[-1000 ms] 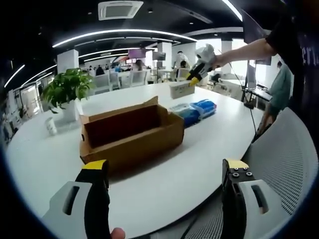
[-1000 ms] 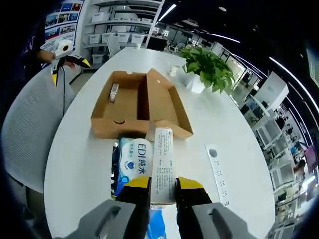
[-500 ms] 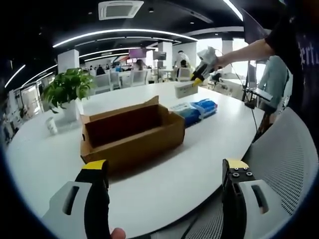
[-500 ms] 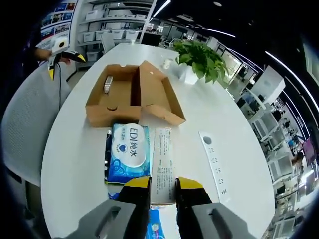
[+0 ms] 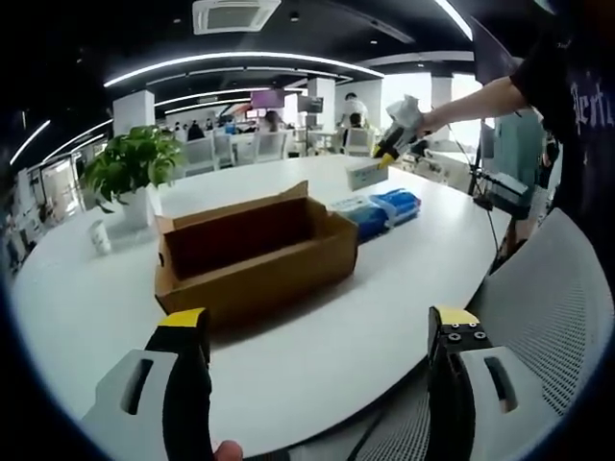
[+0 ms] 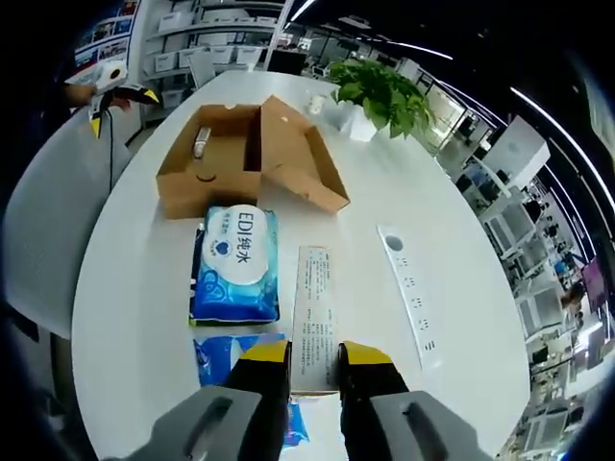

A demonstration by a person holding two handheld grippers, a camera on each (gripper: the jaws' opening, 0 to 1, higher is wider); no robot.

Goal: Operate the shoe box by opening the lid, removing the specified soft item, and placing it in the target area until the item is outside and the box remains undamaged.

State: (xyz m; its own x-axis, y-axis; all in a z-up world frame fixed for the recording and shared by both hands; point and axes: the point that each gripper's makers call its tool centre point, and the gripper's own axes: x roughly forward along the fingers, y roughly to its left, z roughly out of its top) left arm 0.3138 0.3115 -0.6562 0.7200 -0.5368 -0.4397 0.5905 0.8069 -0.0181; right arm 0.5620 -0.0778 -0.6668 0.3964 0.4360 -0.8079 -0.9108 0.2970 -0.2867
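Already the shoe box [image 5: 252,253] stands open on the white table [image 5: 365,327], its lid folded back, so the opening step looks done. Going left to right in the left gripper view: a potted plant [image 5: 131,173] sits at the far left beyond the box, the box is in the middle, two blue soft packs [image 5: 377,210] lie just beside its right end, and above them the right gripper [image 5: 392,147] carries a slim white carton [image 5: 363,174] clear of the table. The left gripper [image 5: 317,331] hangs low over the near table edge with its jaws wide apart and nothing between them. In the right gripper view, the left gripper [image 6: 115,92] shows at the far left, then the shoe box [image 6: 248,161] with a small pale object [image 6: 201,143] lying inside, the blue wipes pack [image 6: 235,262] outside on the table with a second blue pack [image 6: 231,363] nearer the camera, then the right gripper [image 6: 313,351] clamped on the white carton [image 6: 314,317], and a white power strip [image 6: 409,294] to the right. I judge the removal largely finished, with blue packs outside and the cardboard unharmed; what remains is setting down the carton, whose target spot I cannot tell.
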